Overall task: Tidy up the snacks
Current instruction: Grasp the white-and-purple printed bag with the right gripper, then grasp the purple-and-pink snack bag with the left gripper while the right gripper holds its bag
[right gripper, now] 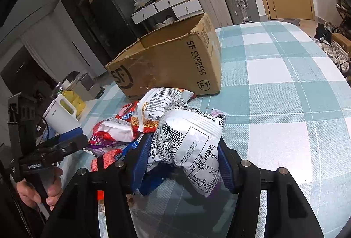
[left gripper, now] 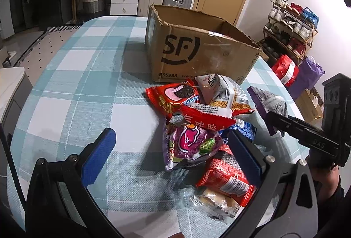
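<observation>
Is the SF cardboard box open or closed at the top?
Open. In the left wrist view the cardboard box has no flaps over its top, and its inner walls show. Whether anything lies inside, I cannot tell.

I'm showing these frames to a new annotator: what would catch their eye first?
Probably the bright heap of snack packets on the checked tablecloth, with the open SF cardboard box just behind it. Next, the right gripper clamped on a white and purple packet, while the left gripper hangs open over the heap.
</observation>
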### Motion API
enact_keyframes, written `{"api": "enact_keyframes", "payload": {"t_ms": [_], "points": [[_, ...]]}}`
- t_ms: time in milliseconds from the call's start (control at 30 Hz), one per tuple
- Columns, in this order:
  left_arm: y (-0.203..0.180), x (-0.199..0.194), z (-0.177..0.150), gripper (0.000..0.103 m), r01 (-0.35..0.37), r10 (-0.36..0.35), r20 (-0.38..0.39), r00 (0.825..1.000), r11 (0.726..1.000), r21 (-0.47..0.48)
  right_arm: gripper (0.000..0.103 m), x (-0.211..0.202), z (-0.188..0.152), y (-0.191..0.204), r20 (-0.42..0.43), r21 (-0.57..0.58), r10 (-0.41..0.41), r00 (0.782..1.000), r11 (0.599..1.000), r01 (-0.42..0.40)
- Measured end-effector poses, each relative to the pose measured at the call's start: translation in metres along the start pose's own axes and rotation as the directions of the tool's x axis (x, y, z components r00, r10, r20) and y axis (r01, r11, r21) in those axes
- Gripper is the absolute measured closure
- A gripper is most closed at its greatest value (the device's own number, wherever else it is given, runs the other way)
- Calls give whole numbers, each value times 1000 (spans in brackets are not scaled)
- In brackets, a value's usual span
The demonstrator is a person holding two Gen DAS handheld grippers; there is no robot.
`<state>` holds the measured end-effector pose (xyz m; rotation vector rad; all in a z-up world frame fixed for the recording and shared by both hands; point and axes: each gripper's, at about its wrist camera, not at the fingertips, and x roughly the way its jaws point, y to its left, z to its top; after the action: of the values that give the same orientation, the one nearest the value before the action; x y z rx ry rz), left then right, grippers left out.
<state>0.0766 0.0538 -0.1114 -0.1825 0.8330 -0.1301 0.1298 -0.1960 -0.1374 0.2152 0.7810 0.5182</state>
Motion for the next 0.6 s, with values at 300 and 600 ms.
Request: {"api": "enact_keyframes", "payload": {"t_ms": [300,600], "points": [[2,23,1,1,14,-14,-42,999,1000,-17,45,0,-3,-3,-7,10,1,1000,1000,-1],[3,40,5,1,47,-48,-68,997,999,-16,45,0,-5,-5,-12,23,-4,1000,1000,4]]}}
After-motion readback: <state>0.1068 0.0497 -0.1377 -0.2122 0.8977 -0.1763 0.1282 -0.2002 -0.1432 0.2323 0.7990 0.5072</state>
